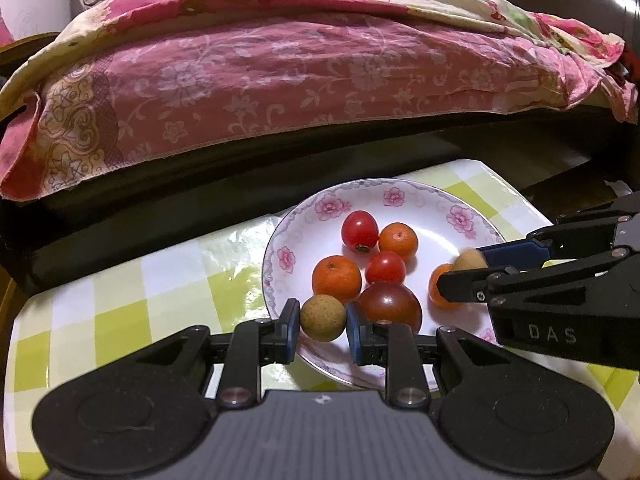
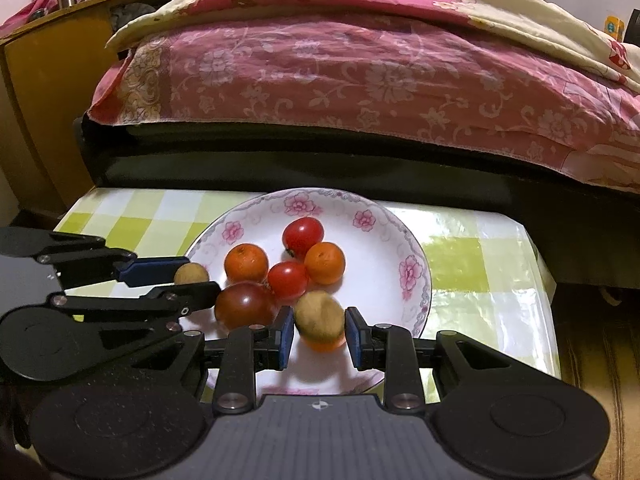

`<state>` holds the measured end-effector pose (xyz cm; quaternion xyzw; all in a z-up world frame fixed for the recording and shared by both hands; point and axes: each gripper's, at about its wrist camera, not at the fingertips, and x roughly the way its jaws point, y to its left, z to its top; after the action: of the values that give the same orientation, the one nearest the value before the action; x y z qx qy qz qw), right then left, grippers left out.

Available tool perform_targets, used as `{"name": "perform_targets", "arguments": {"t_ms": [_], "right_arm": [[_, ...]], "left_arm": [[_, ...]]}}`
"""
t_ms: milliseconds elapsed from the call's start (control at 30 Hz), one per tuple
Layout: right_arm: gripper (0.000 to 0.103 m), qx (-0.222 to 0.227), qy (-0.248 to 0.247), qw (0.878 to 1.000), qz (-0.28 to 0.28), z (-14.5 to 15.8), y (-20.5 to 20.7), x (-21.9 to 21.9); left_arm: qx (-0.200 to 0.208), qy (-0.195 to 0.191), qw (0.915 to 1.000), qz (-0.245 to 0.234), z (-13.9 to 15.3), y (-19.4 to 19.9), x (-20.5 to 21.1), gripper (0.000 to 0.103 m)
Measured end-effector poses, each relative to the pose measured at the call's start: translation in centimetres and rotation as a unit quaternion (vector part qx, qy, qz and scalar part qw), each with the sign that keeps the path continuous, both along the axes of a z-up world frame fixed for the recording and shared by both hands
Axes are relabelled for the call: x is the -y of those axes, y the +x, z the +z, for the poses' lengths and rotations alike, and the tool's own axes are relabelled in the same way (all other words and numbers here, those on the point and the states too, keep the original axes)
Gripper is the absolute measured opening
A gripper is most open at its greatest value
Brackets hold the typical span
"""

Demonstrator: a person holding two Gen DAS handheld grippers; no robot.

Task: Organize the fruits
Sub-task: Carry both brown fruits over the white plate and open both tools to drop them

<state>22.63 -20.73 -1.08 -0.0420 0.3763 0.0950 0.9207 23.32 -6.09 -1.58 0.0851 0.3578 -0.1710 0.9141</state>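
Observation:
A white floral plate point(image 1: 296, 220) point(image 2: 404, 240) holds two red tomatoes point(image 1: 359, 230) point(image 2: 303, 236), small oranges point(image 1: 336, 279) point(image 2: 245, 262) and a large dark tomato point(image 1: 390, 305) point(image 2: 245, 306). My left gripper point(image 1: 323, 319) point(image 2: 192, 280) has its pads around a tan longan point(image 1: 322, 318) point(image 2: 191, 273) over the plate's near-left rim. My right gripper point(image 2: 319, 326) point(image 1: 466, 269) has a second longan point(image 2: 319, 316) point(image 1: 470, 260) between its pads, blurred, with small gaps at both sides, just above an orange point(image 2: 324, 345) point(image 1: 438, 286).
The plate sits on a small table with a green-and-white checked cloth point(image 1: 120, 292) point(image 2: 480, 280). Behind it is a bed with a pink floral cover point(image 1: 260, 80) point(image 2: 360, 80). A wooden headboard point(image 2: 44, 100) stands at the left.

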Motion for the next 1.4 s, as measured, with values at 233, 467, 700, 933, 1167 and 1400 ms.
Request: {"name": "perform_targets", "arguments": {"t_ms": [233,467,700,933,1167,1400], "right_arm": [[0.024,-0.001,0.013,1.0,-0.009,-0.4,0.8,0.6],[0.025,0.003,0.028,0.999,-0.018,-0.2,0.7,1.3],[0.027,0.007,0.034,0.999,-0.03,0.1,0.6,1.7],[0.03,0.015,0.042,0.998,-0.041,1.0,-0.1,2.1],[0.032,0.021,0.044,0.998,-0.044,2.1,-1.7,2.0],[0.037,0.02,0.04,0.998,-0.043,2.7,-4.0,1.2]], "left_arm": [[0.001,-0.004,1.0,0.007,-0.3,0.4,0.0,0.034],[0.002,-0.004,1.0,0.007,-0.1,0.5,0.0,0.034],[0.001,-0.009,0.9999,0.012,0.2,0.3,0.0,0.035],[0.016,-0.012,0.9996,0.018,1.4,-0.5,-0.4,0.04],[0.038,-0.016,0.9984,0.037,2.8,-2.3,-1.4,0.064],[0.069,-0.015,0.9941,0.082,4.3,-4.7,-3.6,0.093]]}}
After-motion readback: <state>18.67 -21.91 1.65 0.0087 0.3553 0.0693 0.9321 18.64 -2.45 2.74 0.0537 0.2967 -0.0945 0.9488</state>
